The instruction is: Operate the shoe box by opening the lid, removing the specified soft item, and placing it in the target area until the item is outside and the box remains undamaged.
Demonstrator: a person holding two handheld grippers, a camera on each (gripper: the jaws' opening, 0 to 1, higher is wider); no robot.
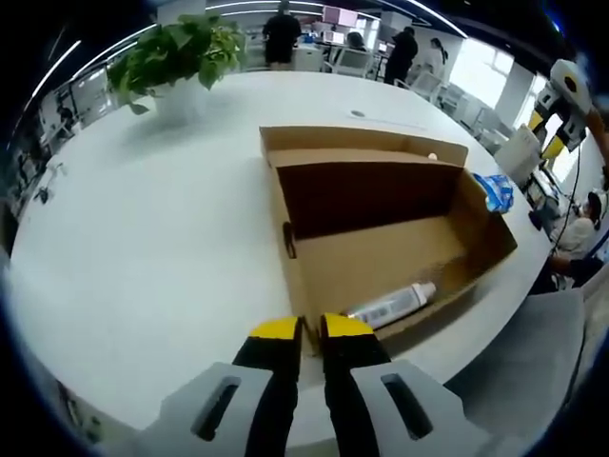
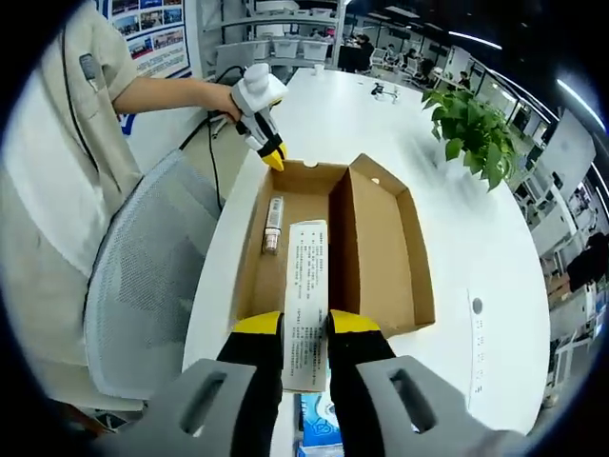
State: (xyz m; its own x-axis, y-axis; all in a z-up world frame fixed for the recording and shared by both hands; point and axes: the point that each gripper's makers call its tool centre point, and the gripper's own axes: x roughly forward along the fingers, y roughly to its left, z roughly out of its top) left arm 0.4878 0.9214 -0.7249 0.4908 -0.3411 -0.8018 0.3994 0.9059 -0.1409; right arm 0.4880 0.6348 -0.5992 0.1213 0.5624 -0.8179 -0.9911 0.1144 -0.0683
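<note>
Shoe box (image 1: 381, 228) is open, lid folded flat beside the tray, so access is clear. My left gripper (image 1: 312, 331) is clenched on the box's near wall, lower centre of the left gripper view, I judge to pin the box so it can't slide or tear. My right gripper (image 2: 306, 324) grasps a white printed sheet (image 2: 306, 295) at its near end, lower centre of the right gripper view, the sheet lying over the box edge. A tube (image 2: 273, 224) lies on the box floor, left compartment. Whether the sheet is the soft item, can't tell.
</note>
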